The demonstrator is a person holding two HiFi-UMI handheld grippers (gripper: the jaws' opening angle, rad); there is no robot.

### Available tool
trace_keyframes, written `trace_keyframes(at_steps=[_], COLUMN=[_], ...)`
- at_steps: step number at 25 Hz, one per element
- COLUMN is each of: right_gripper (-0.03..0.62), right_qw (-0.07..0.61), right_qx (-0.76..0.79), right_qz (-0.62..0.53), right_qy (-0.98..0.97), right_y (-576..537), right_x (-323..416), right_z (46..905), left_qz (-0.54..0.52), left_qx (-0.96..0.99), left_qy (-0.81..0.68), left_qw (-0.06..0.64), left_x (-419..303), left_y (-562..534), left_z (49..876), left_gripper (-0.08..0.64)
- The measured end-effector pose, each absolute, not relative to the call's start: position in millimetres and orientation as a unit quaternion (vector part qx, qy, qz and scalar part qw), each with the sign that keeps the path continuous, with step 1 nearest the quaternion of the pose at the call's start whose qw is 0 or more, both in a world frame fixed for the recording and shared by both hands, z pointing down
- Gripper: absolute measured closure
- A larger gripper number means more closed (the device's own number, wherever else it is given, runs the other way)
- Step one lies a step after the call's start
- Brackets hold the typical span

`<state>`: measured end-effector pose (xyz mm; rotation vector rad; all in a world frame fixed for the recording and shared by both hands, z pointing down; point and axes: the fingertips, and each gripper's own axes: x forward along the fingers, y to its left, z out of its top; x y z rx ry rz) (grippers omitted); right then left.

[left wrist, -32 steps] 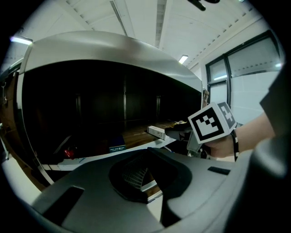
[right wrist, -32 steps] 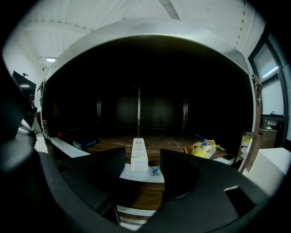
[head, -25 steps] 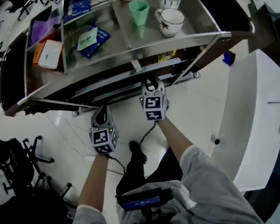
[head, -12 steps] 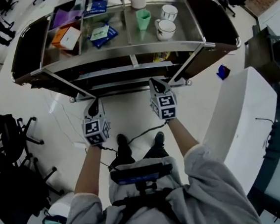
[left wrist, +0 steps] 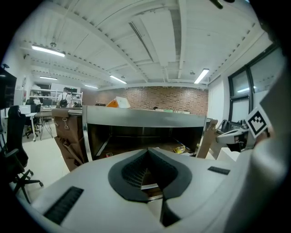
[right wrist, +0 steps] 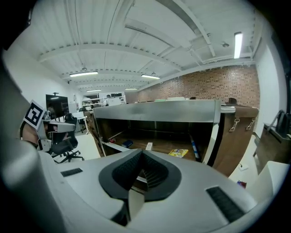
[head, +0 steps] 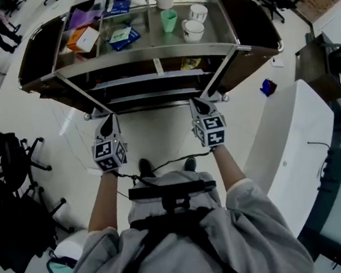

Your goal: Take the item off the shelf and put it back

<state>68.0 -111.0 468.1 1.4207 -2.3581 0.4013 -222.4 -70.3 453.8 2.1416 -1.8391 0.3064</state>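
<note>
The steel shelf cart (head: 150,57) stands ahead of me. Its top tier carries a green cup (head: 169,20), two white mugs (head: 194,30), blue packets (head: 122,36) and an orange-and-white box (head: 85,39). A yellow packet (head: 191,63) (right wrist: 178,153) lies on the lower shelf. My left gripper (head: 109,118) (left wrist: 148,150) and right gripper (head: 198,103) (right wrist: 142,152) hover over the floor in front of the cart, apart from it. Both are shut with nothing between the jaws. They point at the lower shelf opening (left wrist: 141,139).
A white counter (head: 304,143) runs along the right. Black office chairs (head: 11,174) stand at the left. A small blue object (head: 266,86) lies on the floor right of the cart. Brown side panels (right wrist: 238,132) flank the shelf.
The person has stepped back from the cart. Both grippers have drawn away from the lower shelf and risen, and the cart now sits farther off.
</note>
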Motion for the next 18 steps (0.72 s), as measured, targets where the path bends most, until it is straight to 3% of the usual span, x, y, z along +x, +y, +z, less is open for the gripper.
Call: trace_keyframes(at_steps=[18], right_gripper=[0.584], right_qw=[0.170], right_qx=[0.531], right_qz=[0.153], right_qy=[-0.816], right_y=[-96], right_x=[106], right_z=[468], left_qz=[0.117], left_qx=[0.746], left_qy=[-0.638], left_qw=[0.152], left_x=[-220], left_y=[-53], left_z=[450], left_gripper=[0.554])
